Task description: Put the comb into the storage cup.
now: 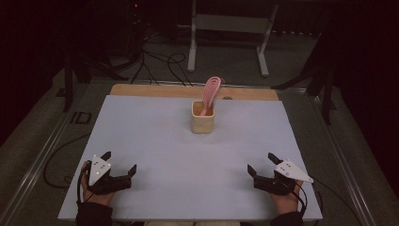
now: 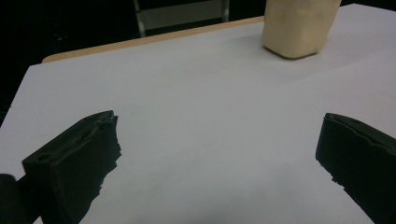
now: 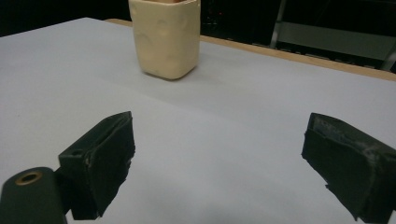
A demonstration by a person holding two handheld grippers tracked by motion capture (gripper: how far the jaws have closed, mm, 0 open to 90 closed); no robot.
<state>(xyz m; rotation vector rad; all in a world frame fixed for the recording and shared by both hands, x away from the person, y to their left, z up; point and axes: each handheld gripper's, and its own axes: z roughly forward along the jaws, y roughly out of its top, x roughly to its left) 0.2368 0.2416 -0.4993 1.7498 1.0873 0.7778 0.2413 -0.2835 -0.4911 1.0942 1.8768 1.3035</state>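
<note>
In the high view, the left gripper (image 1: 120,160) and the right gripper (image 1: 260,161) rest at the near table (image 1: 141,141) edge, both spread wide and empty; I judge the work has not started, and the next move is a reach toward the pink comb (image 1: 211,94), which stands in the cream cup (image 1: 203,117) at the far middle. In the left gripper view, the cup (image 2: 299,28) is cut off at the top. In the right gripper view, the cup (image 3: 166,39) hides its contents.

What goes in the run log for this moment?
left gripper open, idle | right gripper open, idle | pink comb upright in cup | nothing held
</note>
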